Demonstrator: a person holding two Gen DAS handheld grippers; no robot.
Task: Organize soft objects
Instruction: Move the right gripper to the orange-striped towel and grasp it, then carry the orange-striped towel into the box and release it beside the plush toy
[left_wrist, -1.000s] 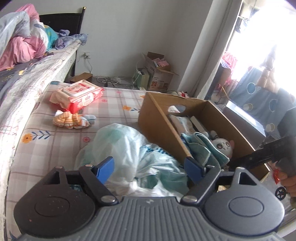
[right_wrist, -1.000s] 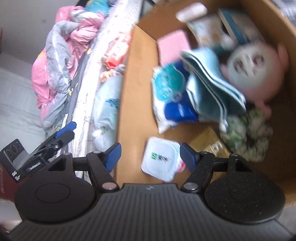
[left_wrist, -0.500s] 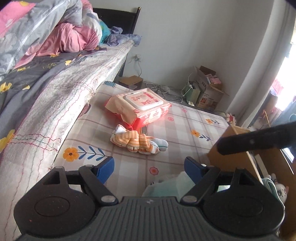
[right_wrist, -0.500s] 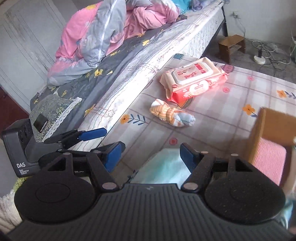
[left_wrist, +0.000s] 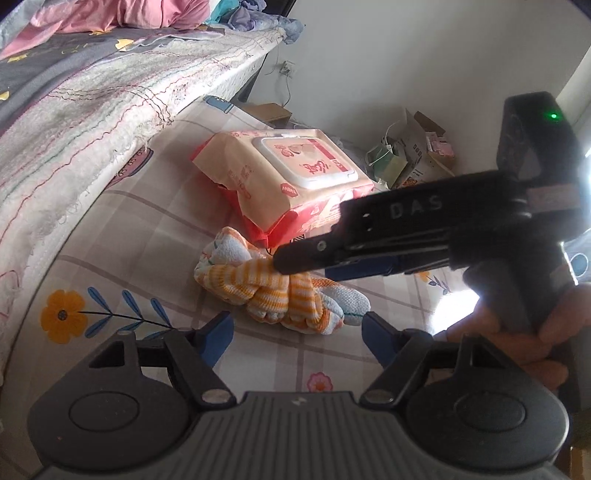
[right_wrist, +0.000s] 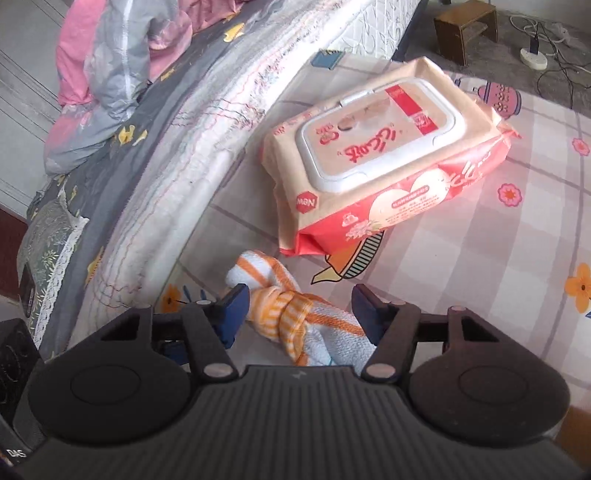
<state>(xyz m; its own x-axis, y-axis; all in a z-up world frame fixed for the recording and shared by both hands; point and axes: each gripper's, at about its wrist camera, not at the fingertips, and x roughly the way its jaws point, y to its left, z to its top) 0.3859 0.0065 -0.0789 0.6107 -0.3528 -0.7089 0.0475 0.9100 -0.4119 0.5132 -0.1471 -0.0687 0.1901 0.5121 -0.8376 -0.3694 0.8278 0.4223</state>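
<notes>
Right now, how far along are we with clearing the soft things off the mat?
Nothing visible here is put away yet. In hand: the right gripper is closing around the orange-striped knotted cloth, pads not yet pressing; the left gripper hovers open beside it. Left: that cloth and the wet-wipes pack, both on the mat.

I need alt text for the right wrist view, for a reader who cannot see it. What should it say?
The right claw is closing around a knotted orange-striped cloth bundle lying on a checked floral mat; its pads do not visibly press it yet. Behind the bundle lies a pink wet-wipes pack, and a mattress with rumpled bedding runs along the left.
</notes>
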